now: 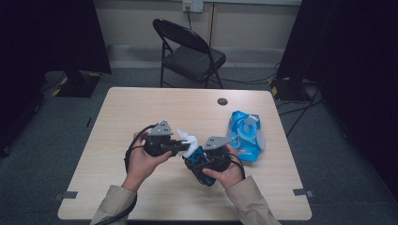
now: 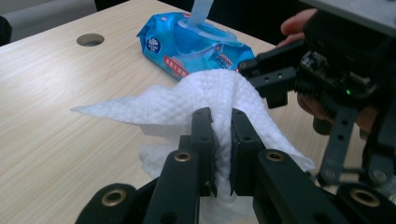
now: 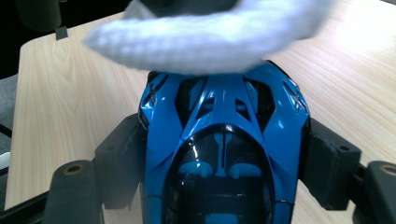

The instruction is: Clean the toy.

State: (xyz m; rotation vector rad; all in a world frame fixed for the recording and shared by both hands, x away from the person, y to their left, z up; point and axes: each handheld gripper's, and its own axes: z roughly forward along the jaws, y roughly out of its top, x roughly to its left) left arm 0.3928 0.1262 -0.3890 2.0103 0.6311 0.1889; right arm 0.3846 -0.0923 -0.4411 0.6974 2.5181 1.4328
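A white wet wipe [image 2: 205, 100] is pinched between the jaws of my left gripper [image 2: 223, 126], which is shut on it. In the high view the left gripper [image 1: 180, 146] holds the wipe [image 1: 188, 139] against the front of a blue toy car [image 1: 199, 159]. My right gripper [image 3: 224, 158] is shut on the car [image 3: 224, 140], one pad on each of its sides. The wipe [image 3: 205, 39] lies across the car's nose. A blue pack of wet wipes [image 1: 245, 133] with its lid flap up lies on the table to the right of both hands.
The wooden table [image 1: 141, 108] has a round cable hole [image 1: 222, 101] near its far edge. A black folding chair [image 1: 190, 51] stands behind the table. Dark stands and cables flank it on the floor.
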